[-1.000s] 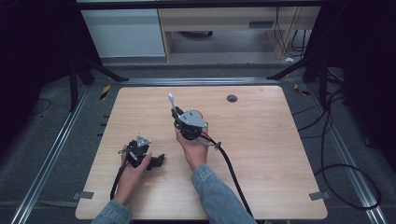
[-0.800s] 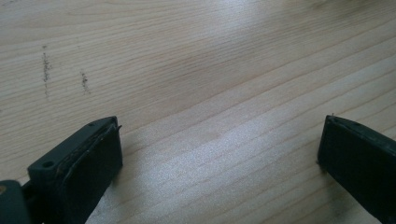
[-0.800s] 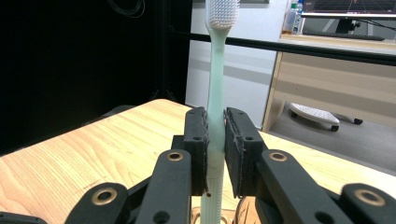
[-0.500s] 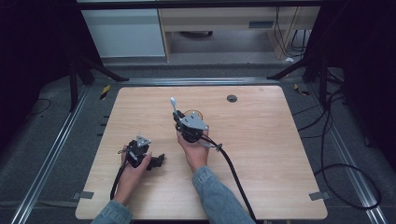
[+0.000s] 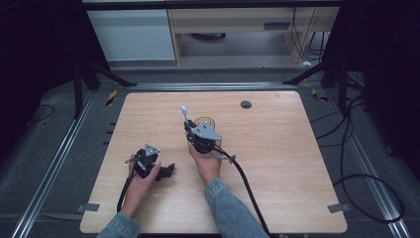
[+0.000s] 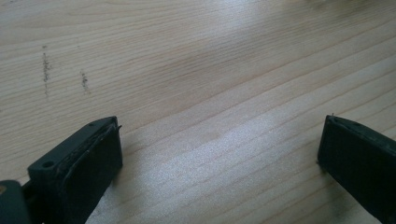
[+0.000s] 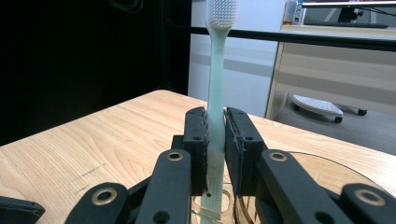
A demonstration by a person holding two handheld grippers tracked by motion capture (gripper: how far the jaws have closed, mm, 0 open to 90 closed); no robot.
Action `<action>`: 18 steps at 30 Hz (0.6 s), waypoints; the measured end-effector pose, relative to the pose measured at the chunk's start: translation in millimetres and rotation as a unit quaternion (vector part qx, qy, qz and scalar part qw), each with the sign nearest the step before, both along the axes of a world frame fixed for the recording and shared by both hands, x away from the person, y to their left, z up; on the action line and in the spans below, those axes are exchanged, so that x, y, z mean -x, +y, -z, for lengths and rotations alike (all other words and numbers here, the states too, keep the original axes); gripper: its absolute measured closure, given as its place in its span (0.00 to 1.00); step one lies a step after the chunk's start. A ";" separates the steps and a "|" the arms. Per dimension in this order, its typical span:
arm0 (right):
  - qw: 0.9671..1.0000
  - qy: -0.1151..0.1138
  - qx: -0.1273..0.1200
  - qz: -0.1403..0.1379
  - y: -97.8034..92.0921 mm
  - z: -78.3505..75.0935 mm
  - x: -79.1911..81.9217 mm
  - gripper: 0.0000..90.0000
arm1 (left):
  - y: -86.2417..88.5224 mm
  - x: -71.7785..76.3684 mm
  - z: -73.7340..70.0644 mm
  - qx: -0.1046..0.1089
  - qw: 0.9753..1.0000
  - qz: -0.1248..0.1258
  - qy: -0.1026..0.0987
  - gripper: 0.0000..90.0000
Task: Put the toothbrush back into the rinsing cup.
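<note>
**High view.** The right gripper (image 5: 188, 127), near the centre of the table (image 5: 297, 163), pinches a pale toothbrush (image 5: 184, 113) upright, bristles uppermost. Over the last second it has drawn slightly toward 6 o'clock, uncovering more of the rim of a clear cup (image 5: 203, 120) just beyond it at 12 o'clock. This probably means the brush is being lined up with the cup, though lifting out cannot be excluded. The left gripper (image 5: 169, 171) has stayed put at 8 o'clock, resting on the wood.

**Left gripper view.** The left gripper (image 6: 219, 137) has its jaws spread wide over bare, pale woodgrain (image 6: 187, 70) with a few dark scuffs; nothing lies between them.

**Right gripper view.** The right gripper (image 7: 215, 123) is pressed onto the toothbrush (image 7: 215, 84) at mid-handle. The handle's lower end hangs at the cup (image 7: 327, 163), whose rim curves at 4 o'clock (whether it is inside the rim is unclear).

**Surface and room.** Light wooden tabletop with a dark grommet (image 5: 246, 104) at 12 o'clock; a white cabinet (image 5: 131, 34) beyond it; cables (image 5: 361, 163) on the dark floor at 3 o'clock.
</note>
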State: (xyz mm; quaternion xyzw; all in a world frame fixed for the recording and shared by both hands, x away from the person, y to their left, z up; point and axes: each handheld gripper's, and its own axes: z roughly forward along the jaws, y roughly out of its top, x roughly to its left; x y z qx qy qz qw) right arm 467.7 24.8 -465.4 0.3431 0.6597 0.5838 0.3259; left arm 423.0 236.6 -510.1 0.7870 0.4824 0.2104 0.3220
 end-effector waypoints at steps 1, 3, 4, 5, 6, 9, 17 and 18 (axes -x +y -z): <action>1.000 0.000 -0.001 0.000 0.1 0.3 -0.1 0.88 | 0.0 0.0 0.0 0.000 1.000 0.000 0.000 0.00; 1.000 0.000 -0.001 0.000 0.0 0.5 -0.1 0.88 | 0.0 0.0 0.0 0.000 1.000 0.000 0.000 0.00; 1.000 0.000 -0.002 0.001 -0.1 0.7 -0.3 0.88 | 0.0 0.0 0.0 0.000 1.000 0.000 0.000 0.00; 1.000 0.000 -0.002 0.001 -0.2 1.0 -0.5 0.88 | 0.0 0.0 0.0 0.000 1.000 0.000 0.000 0.00; 1.000 -0.001 -0.002 0.000 -0.3 1.3 -0.5 0.88 | 0.0 0.0 0.0 0.000 1.000 0.000 0.000 0.00; 1.000 -0.002 -0.001 0.001 -0.4 2.3 -0.5 0.88 | 0.0 0.0 0.1 0.001 1.000 0.000 0.000 0.00; 1.000 -0.008 -0.010 0.003 -0.1 3.5 0.2 0.88 | 0.0 0.0 0.1 0.000 1.000 0.000 -0.001 0.00; 1.000 -0.009 -0.011 0.003 0.1 3.5 0.4 0.88 | 0.0 0.0 0.1 0.001 1.000 0.000 0.000 0.00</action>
